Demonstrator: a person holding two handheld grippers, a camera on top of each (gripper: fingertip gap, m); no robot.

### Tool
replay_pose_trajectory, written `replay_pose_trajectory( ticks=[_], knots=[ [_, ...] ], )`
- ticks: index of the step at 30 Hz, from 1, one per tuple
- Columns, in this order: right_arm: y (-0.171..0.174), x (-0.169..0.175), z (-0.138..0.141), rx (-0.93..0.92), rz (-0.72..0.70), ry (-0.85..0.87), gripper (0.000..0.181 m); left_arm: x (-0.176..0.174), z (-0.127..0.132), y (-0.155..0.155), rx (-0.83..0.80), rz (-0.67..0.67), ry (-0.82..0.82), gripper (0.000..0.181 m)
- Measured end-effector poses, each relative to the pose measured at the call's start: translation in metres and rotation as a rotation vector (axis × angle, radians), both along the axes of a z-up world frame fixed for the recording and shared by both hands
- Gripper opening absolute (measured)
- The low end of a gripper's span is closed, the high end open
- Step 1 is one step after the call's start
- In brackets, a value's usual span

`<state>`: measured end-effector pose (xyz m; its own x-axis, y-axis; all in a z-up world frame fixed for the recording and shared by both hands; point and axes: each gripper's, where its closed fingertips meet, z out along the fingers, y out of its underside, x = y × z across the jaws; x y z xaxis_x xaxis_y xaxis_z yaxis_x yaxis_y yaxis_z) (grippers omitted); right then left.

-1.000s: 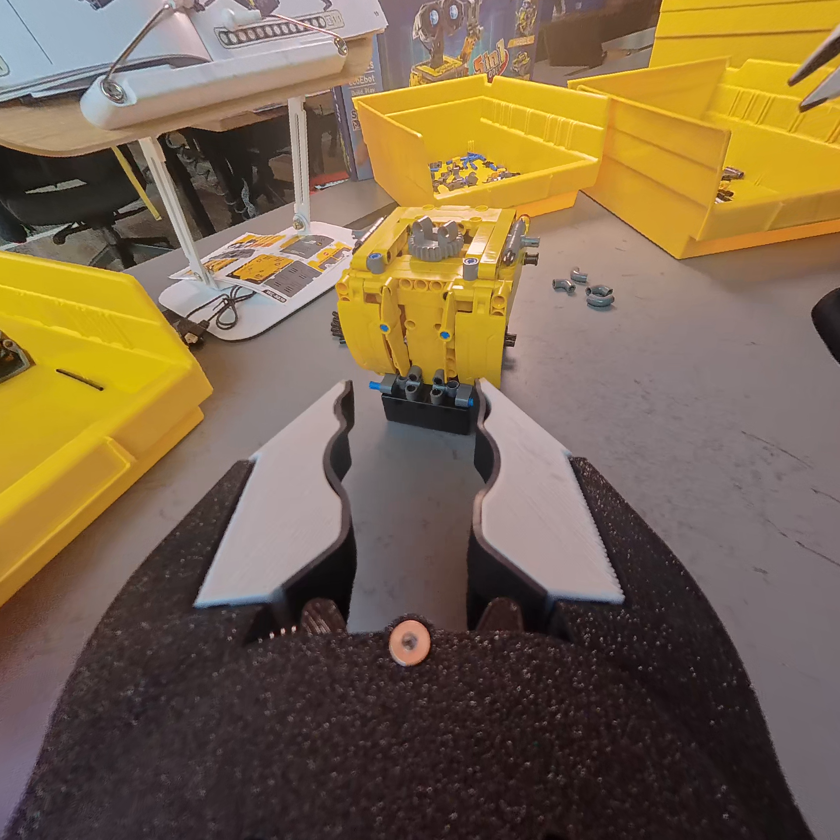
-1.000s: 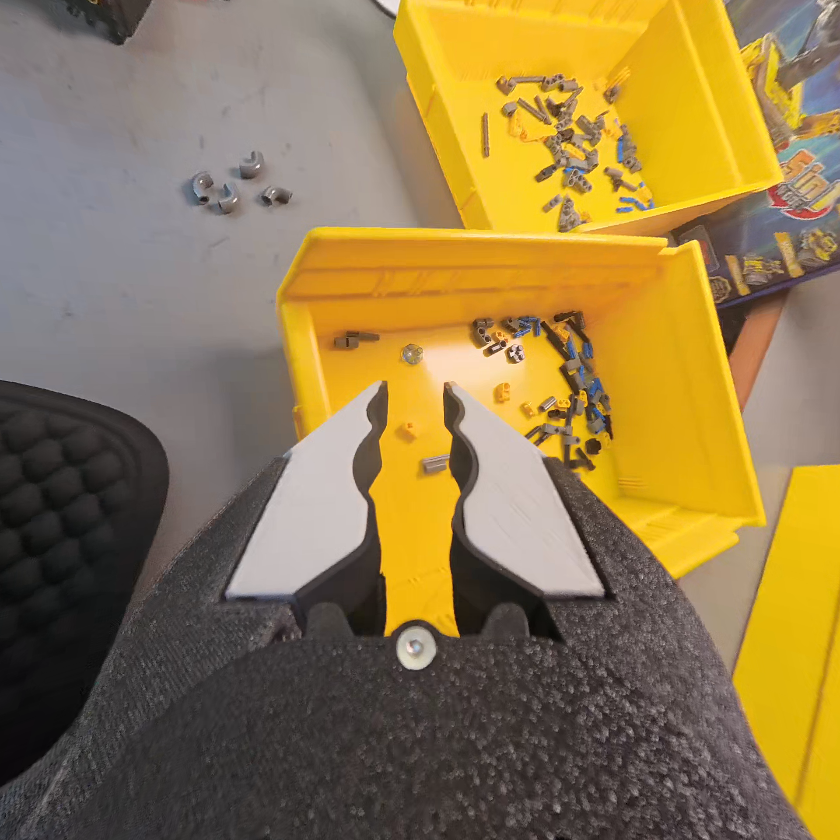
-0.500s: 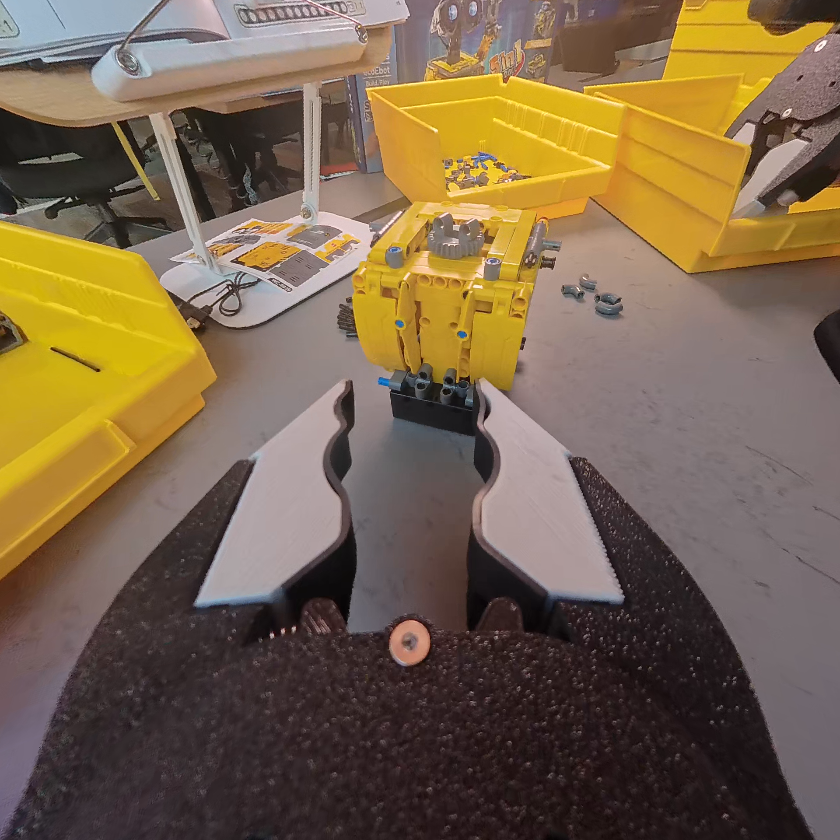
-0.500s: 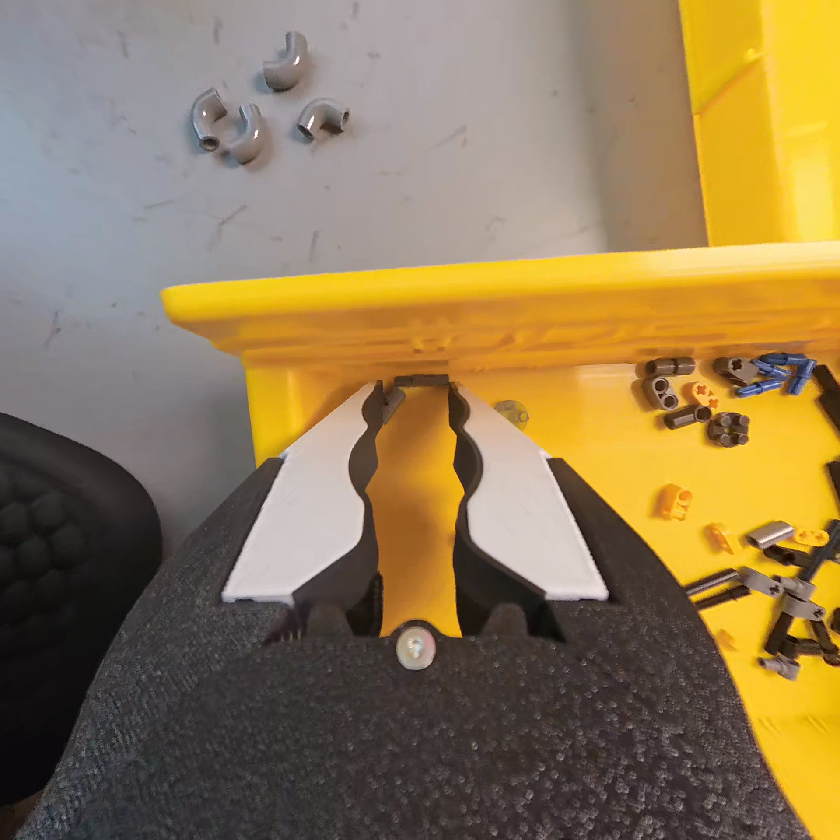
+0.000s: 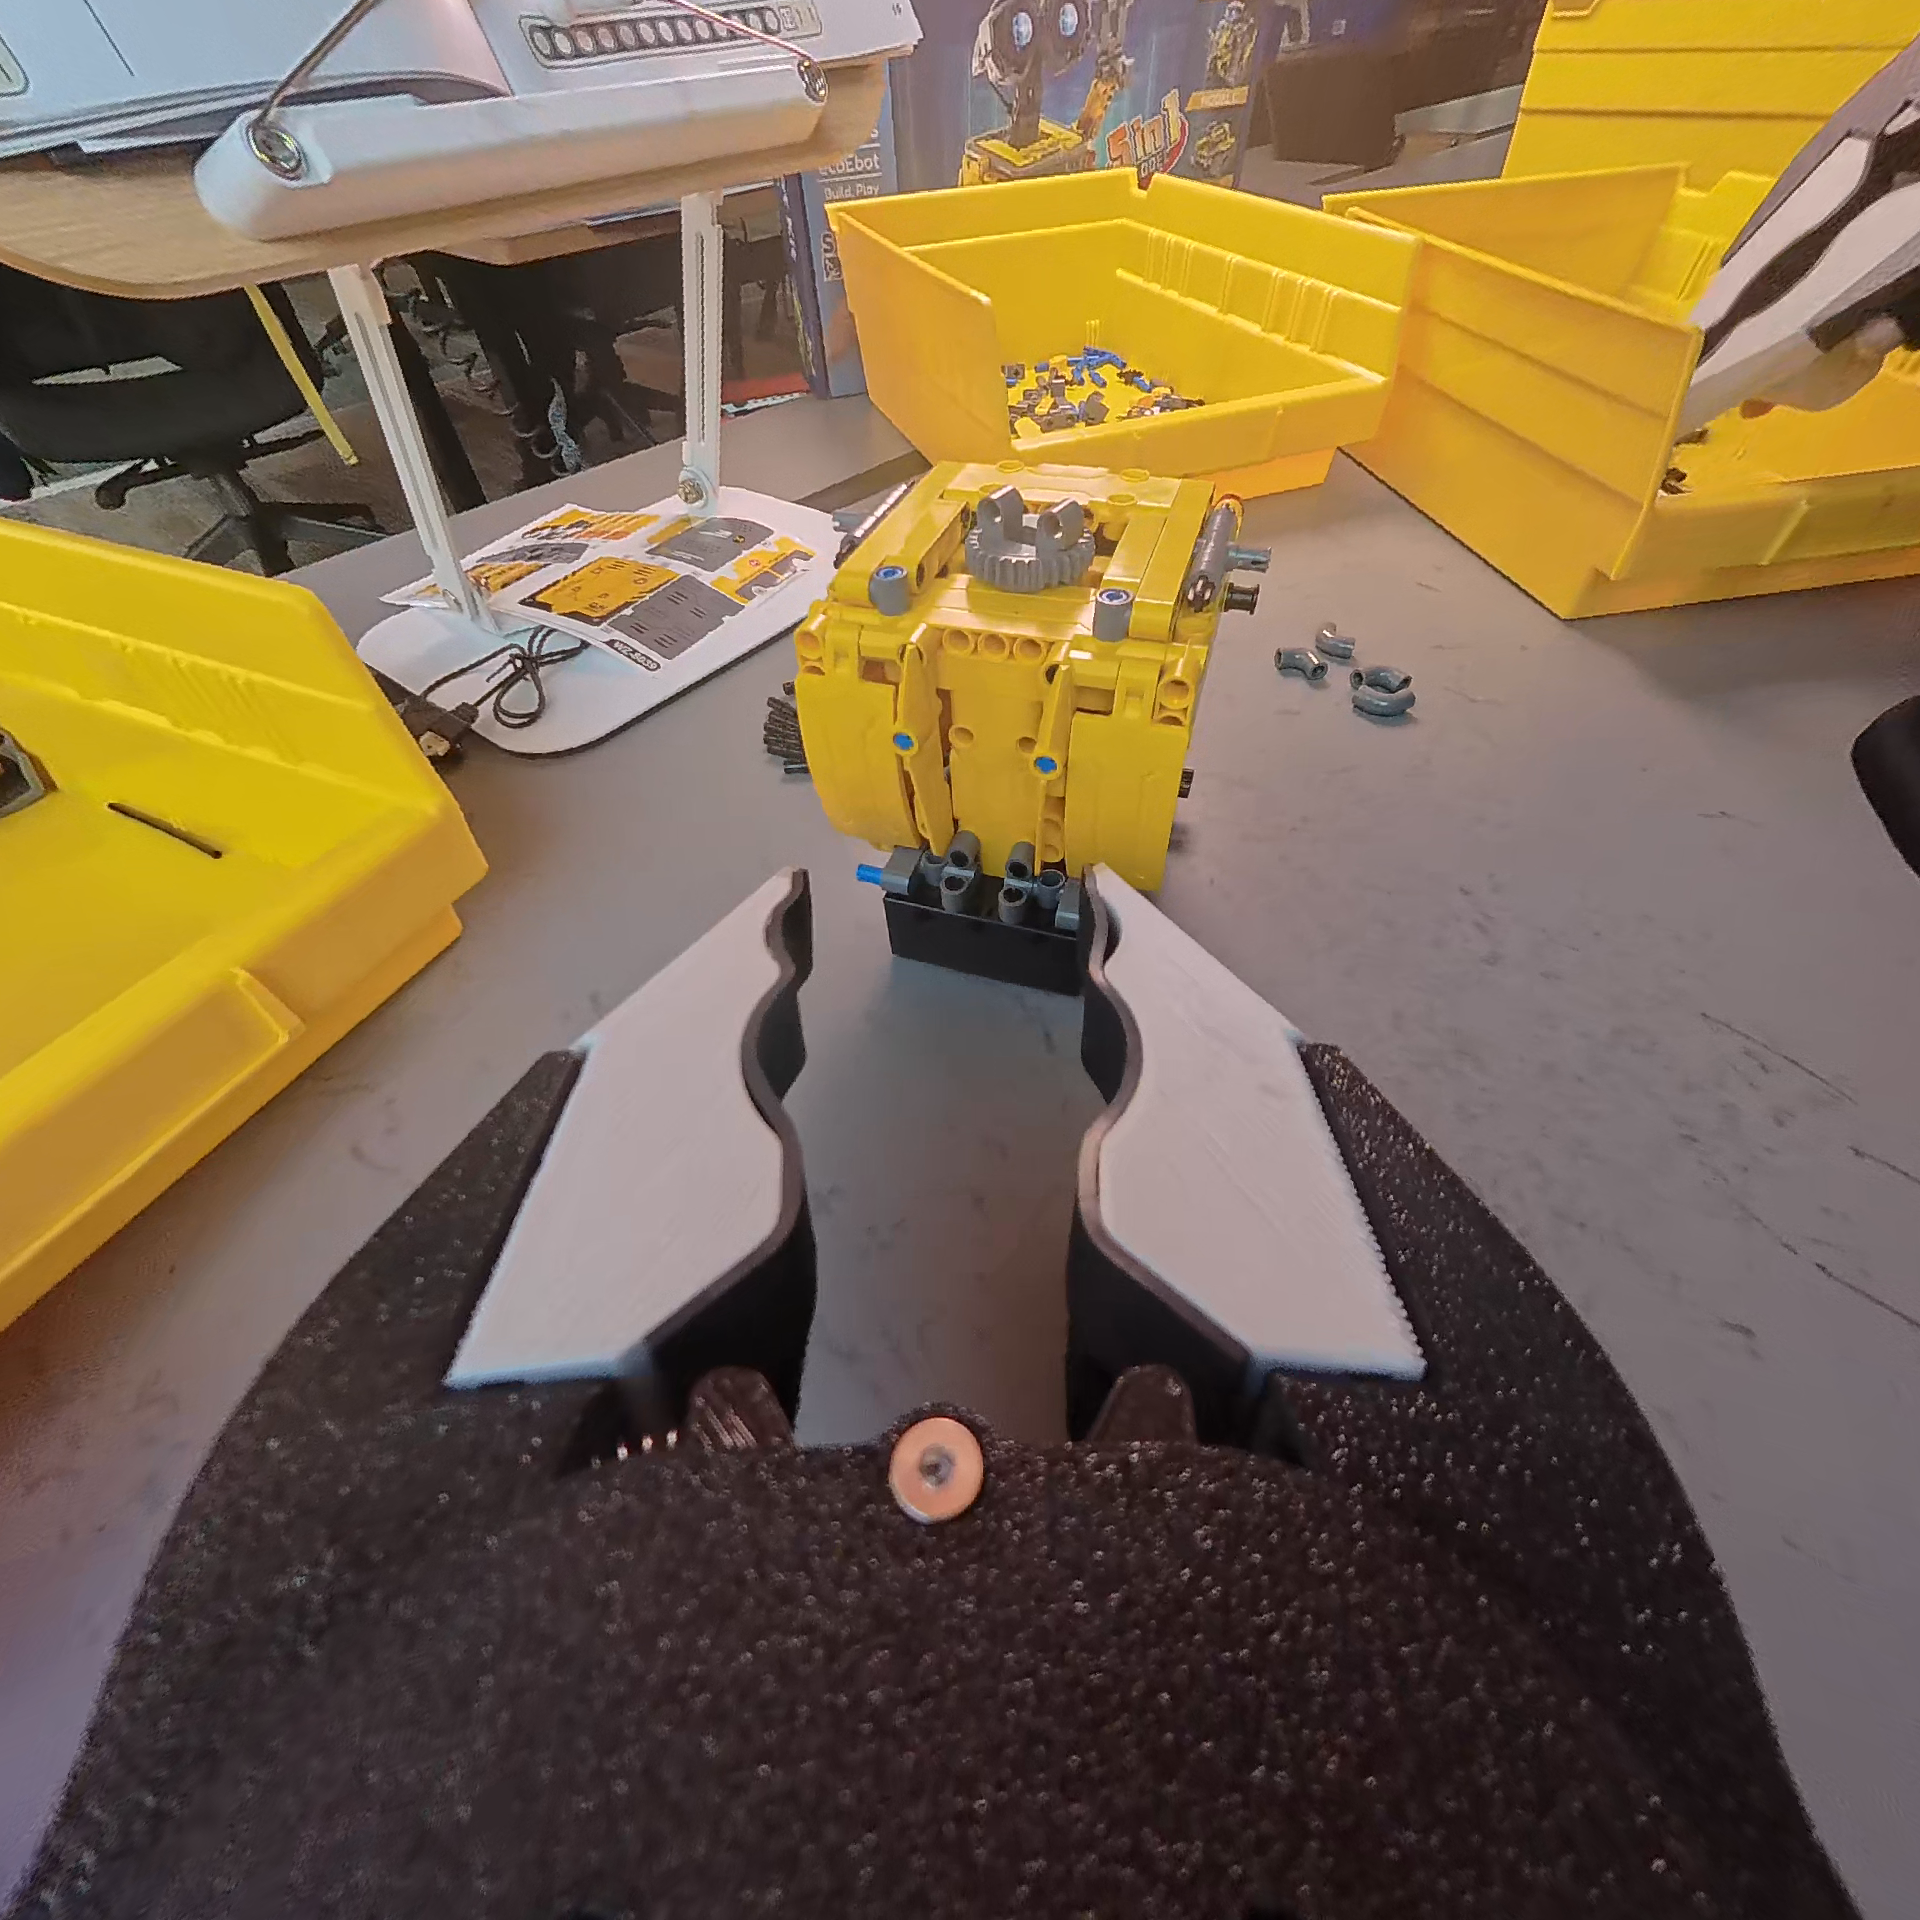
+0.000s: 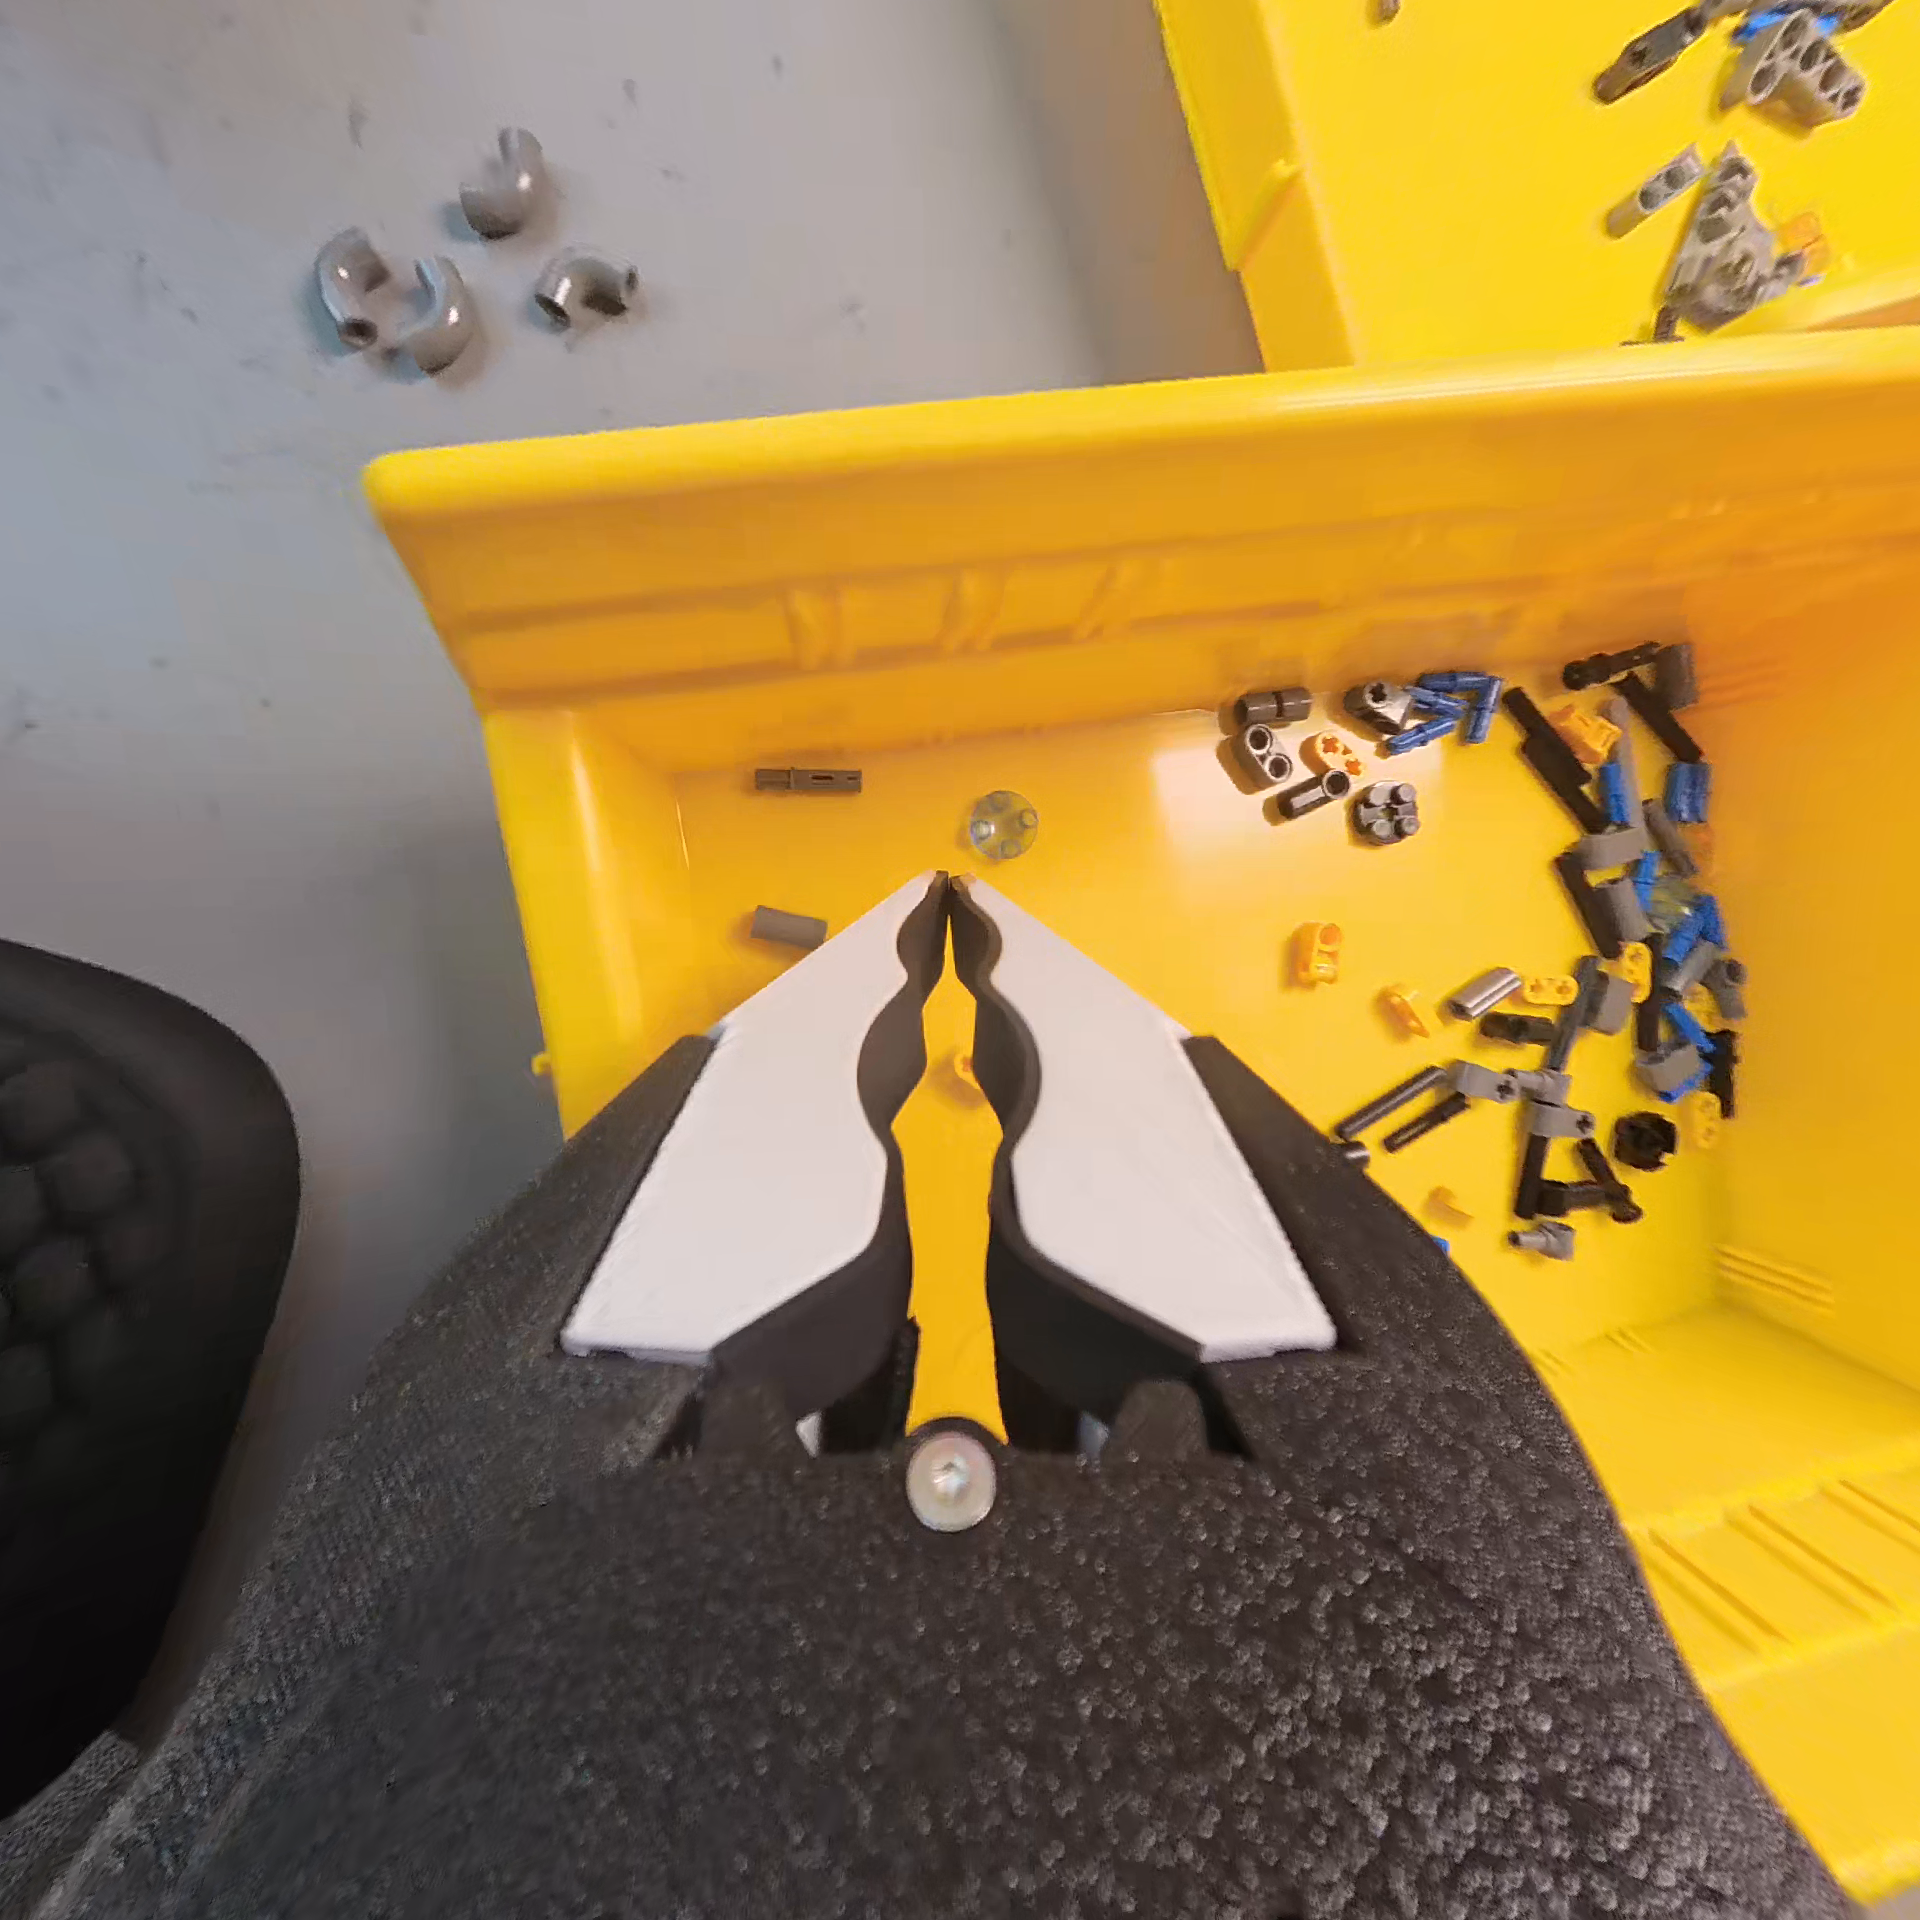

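In the left wrist view my left gripper point(image 5: 951, 914) is open, low over the grey table. Its fingertips flank the black base block point(image 5: 982, 945) of a yellow brick-built model point(image 5: 1003, 707) that has a grey gear on top. The right fingertip is at the block's right edge and the left one stands apart. In the right wrist view my right gripper point(image 6: 948, 883) is shut, tips together, above the floor of a yellow bin point(image 6: 935, 582). Nothing shows between its tips. A dark pin point(image 6: 808, 779), a grey tube point(image 6: 788, 925) and a clear round stud point(image 6: 1003, 826) lie just beyond.
Several loose small parts point(image 6: 1621, 935) fill the bin's right side. Several grey elbow pieces point(image 6: 457, 281) lie on the table; they also show in the left wrist view point(image 5: 1351, 675). A yellow bin point(image 5: 156, 831) sits left, others point(image 5: 1143, 343) behind. A stand's white base with a leaflet point(image 5: 623, 603) is at back left. My hands' fingertips stand some 40 centimeters from each other.
My right gripper has shut and lifted back from the bin's near wall, where its open tips were at a dark piece. My left gripper stays open by the model's base.
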<state>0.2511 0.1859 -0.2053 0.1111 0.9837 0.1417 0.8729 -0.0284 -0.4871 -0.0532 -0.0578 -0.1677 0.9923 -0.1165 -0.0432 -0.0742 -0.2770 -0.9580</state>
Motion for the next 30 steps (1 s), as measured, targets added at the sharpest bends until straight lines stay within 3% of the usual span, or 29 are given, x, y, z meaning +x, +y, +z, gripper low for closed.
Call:
replay_pose_trajectory(
  ticks=[2,7,11,15,22,30],
  knots=[
    [-0.009,0.005,0.006,-0.024,0.048,-0.008,0.001,0.001,0.000,0.000,-0.002,-0.002,0.000,0.050],
    [-0.023,0.027,-0.020,0.049,0.406,-0.277,0.022,0.003,-0.001,0.001,-0.008,-0.009,0.010,0.050],
    [-0.029,0.026,-0.031,0.041,0.571,-0.356,0.021,0.002,-0.001,0.000,-0.006,-0.002,0.015,0.050],
    [-0.041,0.026,-0.036,-0.034,0.627,-0.335,0.000,0.000,-0.001,0.000,-0.006,0.007,0.010,0.050],
    [-0.037,0.022,-0.028,0.039,0.613,-0.248,0.001,0.001,-0.003,0.001,-0.017,-0.005,0.005,0.050],
    [-0.057,0.017,-0.032,-0.040,0.791,-0.271,0.020,-0.001,-0.004,0.001,-0.025,0.006,0.002,0.050]
  ],
)
